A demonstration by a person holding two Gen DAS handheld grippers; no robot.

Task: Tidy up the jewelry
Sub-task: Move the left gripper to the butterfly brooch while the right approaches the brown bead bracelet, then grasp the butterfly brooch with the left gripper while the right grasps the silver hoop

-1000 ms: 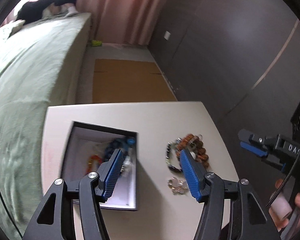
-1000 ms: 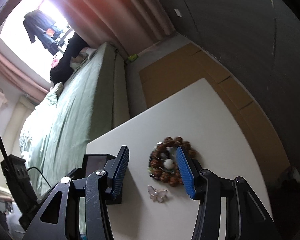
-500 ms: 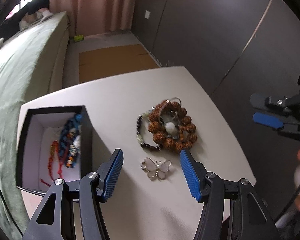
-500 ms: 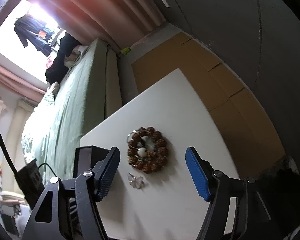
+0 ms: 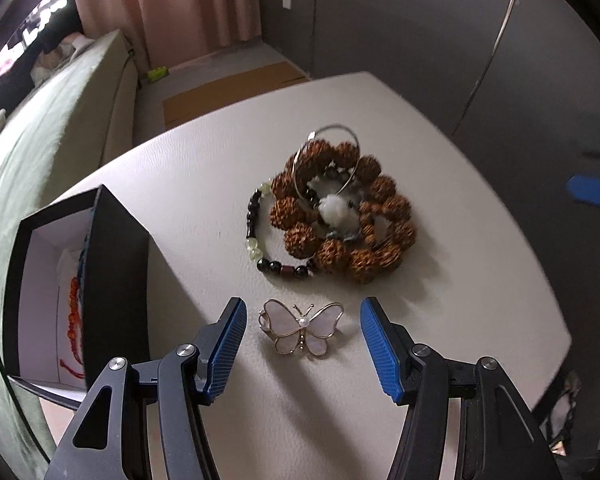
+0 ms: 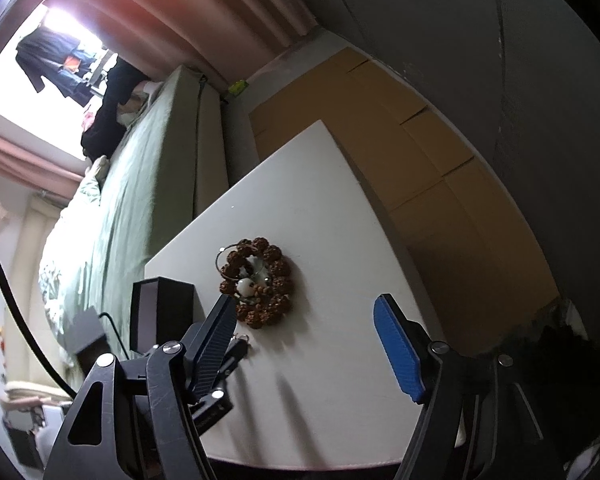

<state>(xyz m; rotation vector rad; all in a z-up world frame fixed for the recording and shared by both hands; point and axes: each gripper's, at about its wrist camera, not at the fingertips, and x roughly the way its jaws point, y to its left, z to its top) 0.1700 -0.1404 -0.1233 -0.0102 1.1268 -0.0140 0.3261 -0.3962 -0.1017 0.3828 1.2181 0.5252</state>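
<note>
A pearly butterfly brooch (image 5: 302,330) lies on the white table (image 5: 204,184), between the fingers of my left gripper (image 5: 303,305), which is open and does not touch it. Beyond it is a pile: a brown bead bracelet (image 5: 340,220), a dark bead bracelet (image 5: 256,236) and a silver hoop (image 5: 328,156). A black box (image 5: 112,280) to the left holds a red string bracelet (image 5: 73,312). My right gripper (image 6: 305,304) hangs open above the table (image 6: 332,380), short of the brown bead bracelet (image 6: 260,284), with nothing between its fingers.
A bed with a green cover (image 5: 48,132) runs along the table's left side. Cardboard (image 6: 400,120) lies on the floor past the far edge, and a dark wall (image 5: 420,40) stands behind. The black box (image 6: 160,312) sits near the table's left edge.
My left gripper has moved right and down, from over the black box to around the butterfly brooch. The right gripper's jaws have widened, and the bead pile has drifted left in its view.
</note>
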